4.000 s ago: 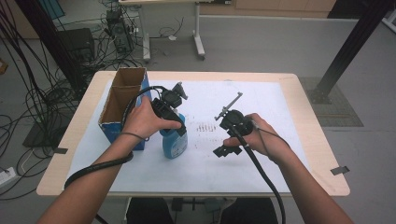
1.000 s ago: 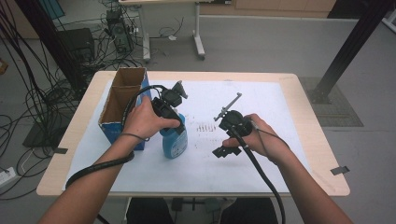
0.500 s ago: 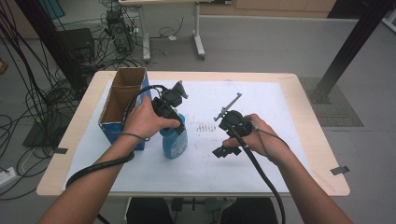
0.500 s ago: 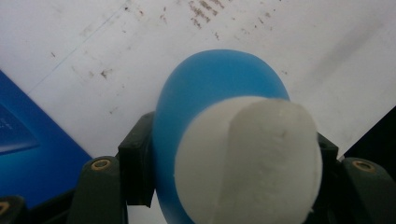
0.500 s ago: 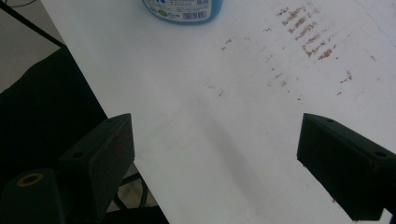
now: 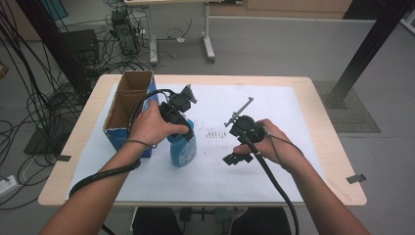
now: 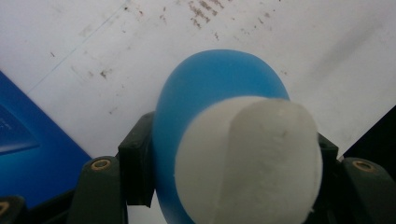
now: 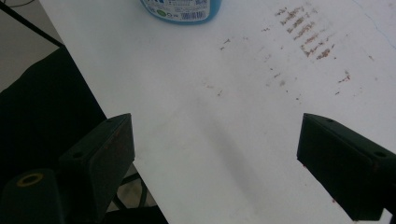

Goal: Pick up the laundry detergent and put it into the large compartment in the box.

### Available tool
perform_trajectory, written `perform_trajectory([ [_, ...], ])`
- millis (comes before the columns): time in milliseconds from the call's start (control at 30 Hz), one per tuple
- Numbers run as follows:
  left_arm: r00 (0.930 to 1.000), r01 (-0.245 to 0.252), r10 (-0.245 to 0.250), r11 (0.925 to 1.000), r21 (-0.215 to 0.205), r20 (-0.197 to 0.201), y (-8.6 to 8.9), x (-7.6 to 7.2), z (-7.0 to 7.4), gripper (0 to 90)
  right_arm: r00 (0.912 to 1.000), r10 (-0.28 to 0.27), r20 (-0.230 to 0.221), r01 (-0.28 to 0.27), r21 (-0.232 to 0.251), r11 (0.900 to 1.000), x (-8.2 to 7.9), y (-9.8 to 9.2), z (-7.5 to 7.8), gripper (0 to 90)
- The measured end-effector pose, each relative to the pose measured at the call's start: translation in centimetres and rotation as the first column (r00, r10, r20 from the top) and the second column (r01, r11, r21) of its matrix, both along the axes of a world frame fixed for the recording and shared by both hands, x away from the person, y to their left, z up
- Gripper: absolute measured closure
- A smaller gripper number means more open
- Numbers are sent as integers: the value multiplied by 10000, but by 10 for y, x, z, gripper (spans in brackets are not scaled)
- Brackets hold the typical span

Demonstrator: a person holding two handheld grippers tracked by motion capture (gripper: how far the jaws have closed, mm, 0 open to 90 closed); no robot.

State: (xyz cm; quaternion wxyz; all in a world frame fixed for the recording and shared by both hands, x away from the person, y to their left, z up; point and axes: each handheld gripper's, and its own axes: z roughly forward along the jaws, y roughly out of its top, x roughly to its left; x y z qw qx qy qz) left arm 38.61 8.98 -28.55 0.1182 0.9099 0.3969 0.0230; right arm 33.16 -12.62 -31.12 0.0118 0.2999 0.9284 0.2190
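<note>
A blue bottle [image 6: 183,149] with a white cap [image 7: 252,158] stands upright on the white sheet, left of centre. My left gripper [image 6: 180,126] comes down on it from above and is shut on its neck, the jaws pressing both sides of the blue shoulder [image 7: 219,88]. To the right, my right gripper [image 6: 236,157] hovers low over the sheet, apart from the bottle. Its jaws stand wide open with nothing between the fingers [image 8: 100,154]. The bottle's base [image 8: 180,9] lies at the top edge of the right gripper view.
An open cardboard box with blue sides [image 6: 128,105] stands just left of the bottle. A white sheet [image 6: 279,112] covers the wooden table [image 6: 325,122], with brown smudges [image 6: 214,133] between the two grippers. Cables trail from both grippers towards the near edge.
</note>
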Motion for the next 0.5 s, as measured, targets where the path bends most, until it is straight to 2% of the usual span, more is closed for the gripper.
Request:
perform_trajectory([
  [500, 10000, 0, 0, 10000, 12, 16, 0, 0, 0, 375, 10000, 73, 47, -73, -33, 10000, 0, 0, 0, 107],
])
